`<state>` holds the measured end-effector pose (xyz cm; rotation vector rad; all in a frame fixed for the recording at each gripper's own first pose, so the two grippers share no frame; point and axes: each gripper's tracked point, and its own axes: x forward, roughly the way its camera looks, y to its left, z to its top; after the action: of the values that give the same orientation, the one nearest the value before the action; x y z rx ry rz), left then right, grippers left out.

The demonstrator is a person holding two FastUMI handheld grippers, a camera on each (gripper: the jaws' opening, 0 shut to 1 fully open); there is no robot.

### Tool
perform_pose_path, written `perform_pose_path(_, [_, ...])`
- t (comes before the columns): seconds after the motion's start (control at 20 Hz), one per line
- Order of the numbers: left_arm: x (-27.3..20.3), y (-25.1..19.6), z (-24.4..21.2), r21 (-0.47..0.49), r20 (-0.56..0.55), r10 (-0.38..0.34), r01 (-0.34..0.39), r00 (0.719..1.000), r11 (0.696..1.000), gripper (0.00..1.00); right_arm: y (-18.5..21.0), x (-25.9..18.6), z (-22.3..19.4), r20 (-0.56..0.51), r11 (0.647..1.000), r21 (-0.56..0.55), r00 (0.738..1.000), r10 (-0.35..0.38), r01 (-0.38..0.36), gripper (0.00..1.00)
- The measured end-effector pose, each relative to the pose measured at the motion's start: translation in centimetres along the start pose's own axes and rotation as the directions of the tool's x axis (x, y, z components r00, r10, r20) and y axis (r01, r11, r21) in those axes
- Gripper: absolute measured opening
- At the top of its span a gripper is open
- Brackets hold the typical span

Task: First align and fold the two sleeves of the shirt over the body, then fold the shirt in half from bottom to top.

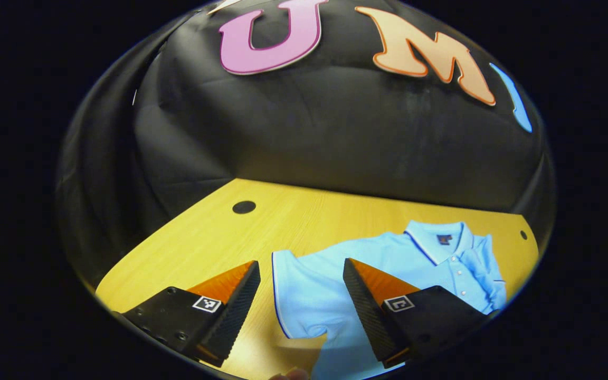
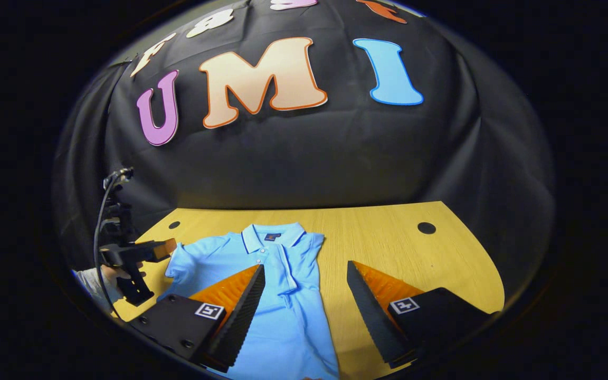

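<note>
left gripper: jaws wide, holding nothing, above spread sleeve
right gripper: jaws wide, empty
shirt: flat on table, under right gripper's left finger; far sleeve already folded in

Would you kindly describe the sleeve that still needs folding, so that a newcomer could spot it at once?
On the yellow wooden table lies a light blue polo shirt, collar toward the black wall. The unfolded sleeve juts sideways onto bare wood beneath the open left hand-held gripper, its cuff edged with a dark line; the other sleeve already lies folded in.
</note>
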<state>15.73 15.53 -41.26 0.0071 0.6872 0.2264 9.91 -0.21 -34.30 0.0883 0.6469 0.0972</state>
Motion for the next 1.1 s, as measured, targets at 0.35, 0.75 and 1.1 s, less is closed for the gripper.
perform_pose_path(0.35, [2.6,0.9,-3.7,-0.01,-0.097,0.051,-0.052,0.994,0.999,0.95,-1.6,-1.2,-1.3,-0.029,1.0,0.014,0.999,-0.027,0.028,0.98])
perform_pose_path(0.75, [2.8,-1.2,-3.8,-0.011,-0.116,-0.055,0.054,0.992,0.998,0.66,-2.3,-2.0,-0.9,-0.021,0.998,0.046,0.999,-0.039,0.039,0.94])
perform_pose_path(1.1, [3.1,-2.9,-3.1,0.027,-0.121,-0.079,0.083,0.989,0.996,0.0,-2.5,-3.0,-0.9,-0.012,0.999,0.033,0.999,-0.037,0.037,0.98])
